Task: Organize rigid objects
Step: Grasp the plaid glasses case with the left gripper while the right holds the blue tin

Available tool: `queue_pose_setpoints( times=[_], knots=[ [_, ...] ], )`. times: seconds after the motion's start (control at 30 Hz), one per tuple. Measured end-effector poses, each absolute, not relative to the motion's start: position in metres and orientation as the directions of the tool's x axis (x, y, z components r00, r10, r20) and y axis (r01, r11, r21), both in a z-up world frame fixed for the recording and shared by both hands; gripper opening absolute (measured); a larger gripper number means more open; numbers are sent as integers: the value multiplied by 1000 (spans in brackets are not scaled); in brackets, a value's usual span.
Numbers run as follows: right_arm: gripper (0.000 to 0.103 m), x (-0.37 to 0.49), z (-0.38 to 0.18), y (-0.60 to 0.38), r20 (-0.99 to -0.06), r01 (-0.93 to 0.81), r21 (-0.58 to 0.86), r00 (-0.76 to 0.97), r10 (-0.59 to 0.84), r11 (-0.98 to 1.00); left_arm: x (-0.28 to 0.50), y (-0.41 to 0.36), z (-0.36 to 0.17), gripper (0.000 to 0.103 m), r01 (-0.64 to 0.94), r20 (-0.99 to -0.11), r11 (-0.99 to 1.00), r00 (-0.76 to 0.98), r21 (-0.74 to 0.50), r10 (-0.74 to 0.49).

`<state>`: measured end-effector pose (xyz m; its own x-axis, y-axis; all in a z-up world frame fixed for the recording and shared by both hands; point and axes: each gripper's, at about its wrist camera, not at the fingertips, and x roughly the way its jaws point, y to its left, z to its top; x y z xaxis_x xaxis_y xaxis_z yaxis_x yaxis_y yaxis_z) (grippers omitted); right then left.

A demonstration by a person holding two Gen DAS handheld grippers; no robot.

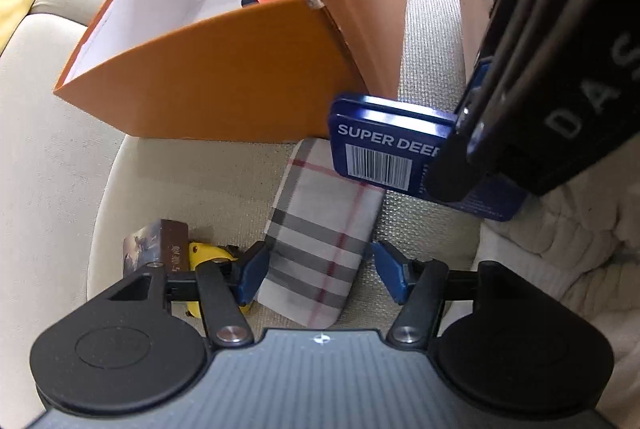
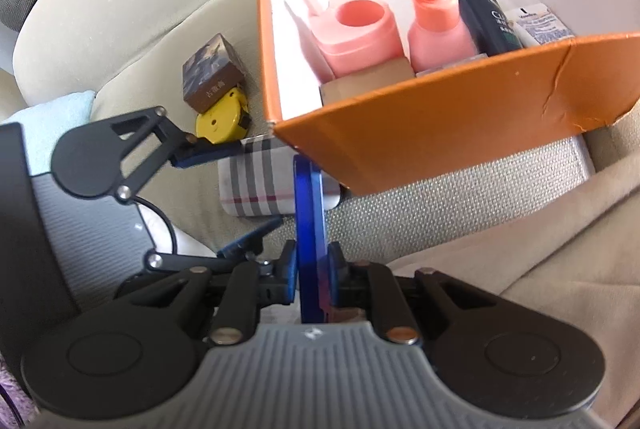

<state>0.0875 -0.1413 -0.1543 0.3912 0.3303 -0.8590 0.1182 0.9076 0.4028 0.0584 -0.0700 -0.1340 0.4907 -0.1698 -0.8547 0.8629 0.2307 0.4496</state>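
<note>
While everything sat on the cream sofa cushion (image 1: pixel 48 157), the orange box (image 1: pixel 224 69) was the biggest thing in play, open-topped with white inner walls, resting toward the back of the seat. Inside it, the right wrist view showed a pink tub (image 2: pixel 360 29) with a round hole in its top, a pink pump bottle (image 2: pixel 436 25) beside it, a dark bottle (image 2: pixel 486 17) next along, and a white labelled pack (image 2: pixel 540 23) at the far end.

Next down in size, the plaid case (image 1: pixel 320 233) lay flat on the cushion just in front of the box. The left gripper (image 1: pixel 316 269) stood over its near end, blue pads spread wide to either side of it and not pressing on it; nothing was held there.

Then the flat blue tin (image 1: pixel 384 157), marked with a barcode and "SUPER DEEP" lettering: that was up off the cushion, clamped edge-on in the right gripper (image 2: pixel 312 269), jaws narrow and tight on its two faces. It hung above the far end of the plaid case, close to the box's front corner.

Smaller still, off to the side of the box, a brown patterned little box (image 2: pixel 212 73) rested on the cushion, and touching it lay the yellow tape measure (image 2: pixel 222 119), smallest of the lot.
</note>
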Motion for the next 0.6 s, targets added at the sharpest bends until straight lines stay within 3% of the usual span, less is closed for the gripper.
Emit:
queue_pose_setpoints(
  times=[0.17,0.27,0.43,0.6],
  knots=[
    [14,92,-159,-145,-855,133,424,385,348,896,61,-71,-142,73,865,-858,210,489,455,-158],
    [14,92,-158,-145,-853,133,431,383,355,893,59,-70,-140,68,865,-857,208,490,457,-158],
    [15,88,-153,-141,-850,103,423,390,355,900,56,-63,-118,40,877,-865,261,459,404,-203],
    [15,84,-145,-136,-852,66,385,409,327,920,73,-46,-89,26,863,-901,448,365,233,-234]
  ],
)
